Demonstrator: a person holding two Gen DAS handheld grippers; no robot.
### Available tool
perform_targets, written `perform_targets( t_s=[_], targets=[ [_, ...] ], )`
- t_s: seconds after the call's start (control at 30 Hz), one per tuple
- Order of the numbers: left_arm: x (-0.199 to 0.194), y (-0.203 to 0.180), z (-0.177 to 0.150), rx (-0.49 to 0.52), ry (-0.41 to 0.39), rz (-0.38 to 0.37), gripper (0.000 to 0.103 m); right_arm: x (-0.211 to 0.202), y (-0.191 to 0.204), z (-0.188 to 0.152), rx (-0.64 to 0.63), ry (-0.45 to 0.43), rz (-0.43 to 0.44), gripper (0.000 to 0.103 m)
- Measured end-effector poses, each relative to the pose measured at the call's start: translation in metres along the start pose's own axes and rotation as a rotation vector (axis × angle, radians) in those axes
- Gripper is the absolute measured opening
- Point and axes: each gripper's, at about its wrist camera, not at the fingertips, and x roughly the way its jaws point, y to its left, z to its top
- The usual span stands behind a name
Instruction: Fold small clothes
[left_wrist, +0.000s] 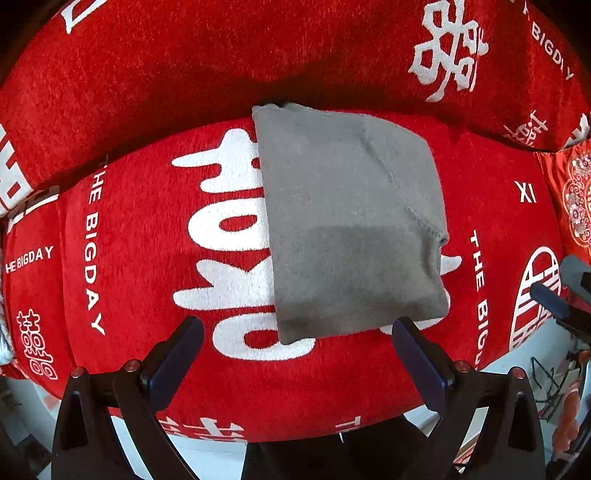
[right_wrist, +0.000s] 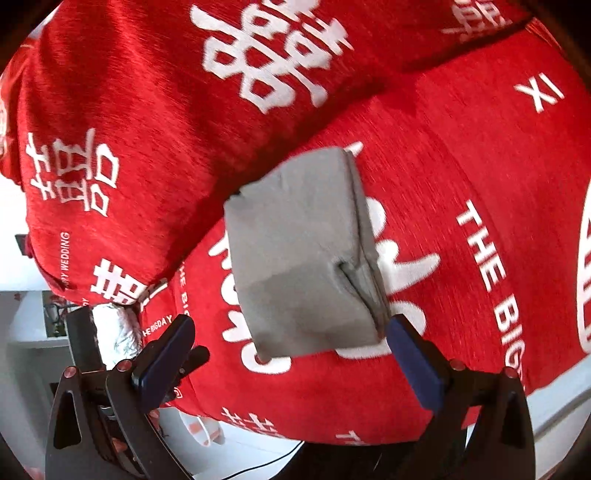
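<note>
A grey garment (left_wrist: 351, 221), folded into a compact rectangle, lies flat on a red sofa seat cushion (left_wrist: 147, 258) with white lettering. It also shows in the right wrist view (right_wrist: 303, 254), with its layered folded edges on the right side. My left gripper (left_wrist: 295, 332) is open and empty, just in front of the garment's near edge. My right gripper (right_wrist: 288, 334) is open and empty, its fingers straddling the garment's near edge without gripping it. One right gripper finger shows at the right edge of the left wrist view (left_wrist: 554, 299).
The red sofa backrest (left_wrist: 258, 55) rises right behind the garment. An orange patterned cushion (left_wrist: 572, 199) sits at the far right. A silver foil-like bundle (right_wrist: 114, 332) and white floor lie beyond the seat's left edge.
</note>
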Motion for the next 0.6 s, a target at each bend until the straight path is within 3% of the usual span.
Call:
perform_targets(
  t_s=[0.17, 0.33, 0.6],
  targets=[
    [0.007, 0.001, 0.003, -0.007, 0.002, 0.001, 0.102, -0.009, 0.001, 0.006, -0.012, -0.066, 0.026, 0.103],
    [0.017, 0.005, 0.004, -0.053, 0.005, -0.021, 0.102, -0.017, 0.0, 0.01, -0.052, -0.116, -0.001, 0.103],
    [0.042, 0.01, 0.012, -0.096, -0.012, -0.03, 0.102, 0.024, -0.025, 0.016, -0.038, 0.018, -0.02, 0.103]
  ],
)
